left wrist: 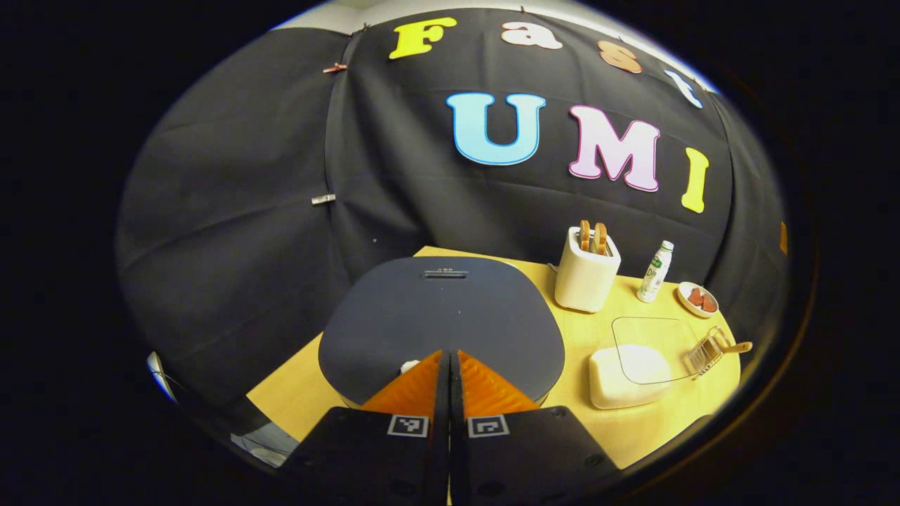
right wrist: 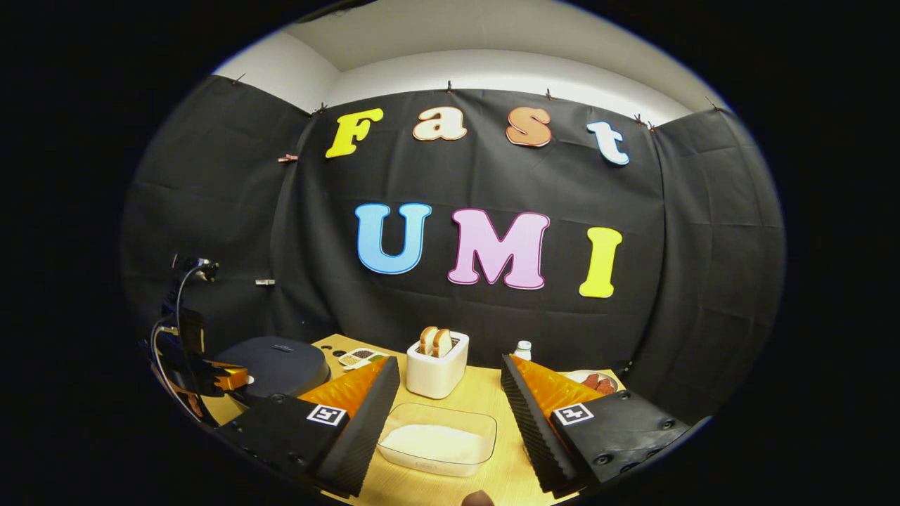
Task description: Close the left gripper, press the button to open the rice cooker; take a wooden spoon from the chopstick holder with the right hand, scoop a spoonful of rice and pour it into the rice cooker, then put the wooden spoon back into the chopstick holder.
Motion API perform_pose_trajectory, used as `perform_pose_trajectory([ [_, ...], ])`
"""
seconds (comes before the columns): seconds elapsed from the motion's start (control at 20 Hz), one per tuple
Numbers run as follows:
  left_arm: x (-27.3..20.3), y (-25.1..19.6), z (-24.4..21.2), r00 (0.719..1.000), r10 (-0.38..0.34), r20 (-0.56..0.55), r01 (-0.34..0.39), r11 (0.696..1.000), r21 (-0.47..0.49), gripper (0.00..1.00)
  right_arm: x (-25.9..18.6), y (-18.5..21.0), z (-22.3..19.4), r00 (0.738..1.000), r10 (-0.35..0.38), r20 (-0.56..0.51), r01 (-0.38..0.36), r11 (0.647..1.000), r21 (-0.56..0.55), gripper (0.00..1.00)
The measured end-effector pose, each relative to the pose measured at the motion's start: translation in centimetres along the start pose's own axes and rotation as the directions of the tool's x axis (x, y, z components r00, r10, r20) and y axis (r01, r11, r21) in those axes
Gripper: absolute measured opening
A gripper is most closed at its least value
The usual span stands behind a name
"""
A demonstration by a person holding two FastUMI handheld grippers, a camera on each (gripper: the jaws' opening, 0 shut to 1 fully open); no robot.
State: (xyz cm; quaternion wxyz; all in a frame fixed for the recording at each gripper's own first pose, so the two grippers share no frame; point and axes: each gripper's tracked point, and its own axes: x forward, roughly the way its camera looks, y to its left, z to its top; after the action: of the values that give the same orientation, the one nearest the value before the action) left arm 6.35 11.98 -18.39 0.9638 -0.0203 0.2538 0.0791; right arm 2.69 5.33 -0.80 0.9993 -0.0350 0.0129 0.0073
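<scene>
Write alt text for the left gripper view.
The left gripper, fingers closed together, hovers over the dark rounded rice cooker lid on a light wooden table. Right of it: a white toaster holding bread, a clear container of white rice.

The dark domed rice cooker (left wrist: 441, 323) sits at the left end of the pale wooden table (left wrist: 562, 337). To its right stands the white toaster (left wrist: 586, 275) holding 2 bread slices (left wrist: 593, 237). Right of the toaster stands a small white bottle (left wrist: 655, 271), then a little dish (left wrist: 697, 299) by the far edge. In front of the toaster lies the clear plastic tub of white rice (right wrist: 437, 439), and the clear chopstick holder (left wrist: 706, 351) with the wooden spoon (left wrist: 737, 347) in it lies just right of that tub.
</scene>
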Motion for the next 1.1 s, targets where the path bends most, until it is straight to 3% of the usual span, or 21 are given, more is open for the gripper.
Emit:
perform_pose_trajectory([
  [0.25, -2.1, -0.3, 4.6, 0.982, 0.005, 0.188, -0.014, 0.999, 0.05, 0.1, -0.1, -0.3, -0.3, 1.0, 0.002, -0.009, -0.002, 0.999, 0.035, 0.91],
  [0.35, -2.9, -0.3, 6.0, 0.971, 0.012, 0.238, -0.027, 0.998, 0.063, 0.23, -0.1, -0.4, -0.2, 1.0, 0.001, -0.006, -0.001, 0.999, 0.041, 0.91],
  [0.4, -3.3, -0.2, 6.5, 0.966, 0.014, 0.257, -0.032, 0.997, 0.066, 0.38, -0.1, -0.5, -0.2, 1.0, 0.001, -0.006, -0.001, 0.999, 0.042, 0.91],
  [0.5, -3.9, -0.1, 7.8, 0.954, 0.02, 0.3, -0.042, 0.997, 0.067, 0.54, -0.3, -0.4, -0.1, 1.0, 0.005, -0.004, -0.004, 0.999, 0.046, 0.91],
  [0.65, -4.7, 0.1, 9.1, 0.939, 0.027, 0.344, -0.065, 0.993, 0.099, 0.61, -0.5, -0.4, -0.1, 1.0, 0.008, -0.003, -0.008, 0.999, 0.049, 0.91],
  [0.85, -6.1, -0.1, 10.1, 0.922, 0.022, 0.387, -0.076, 0.989, 0.124, 0.78, -0.7, -0.7, -0.2, 1.0, 0.004, -0.002, -0.004, 0.999, 0.051, 0.91],
  [1.1, -7.1, -0.7, 10.6, 0.913, 0.02, 0.407, -0.073, 0.991, 0.114, 0.82, -0.4, -2.9, -1.4, 0.999, -0.034, -0.024, 0.035, 0.998, 0.044, 0.91],
])
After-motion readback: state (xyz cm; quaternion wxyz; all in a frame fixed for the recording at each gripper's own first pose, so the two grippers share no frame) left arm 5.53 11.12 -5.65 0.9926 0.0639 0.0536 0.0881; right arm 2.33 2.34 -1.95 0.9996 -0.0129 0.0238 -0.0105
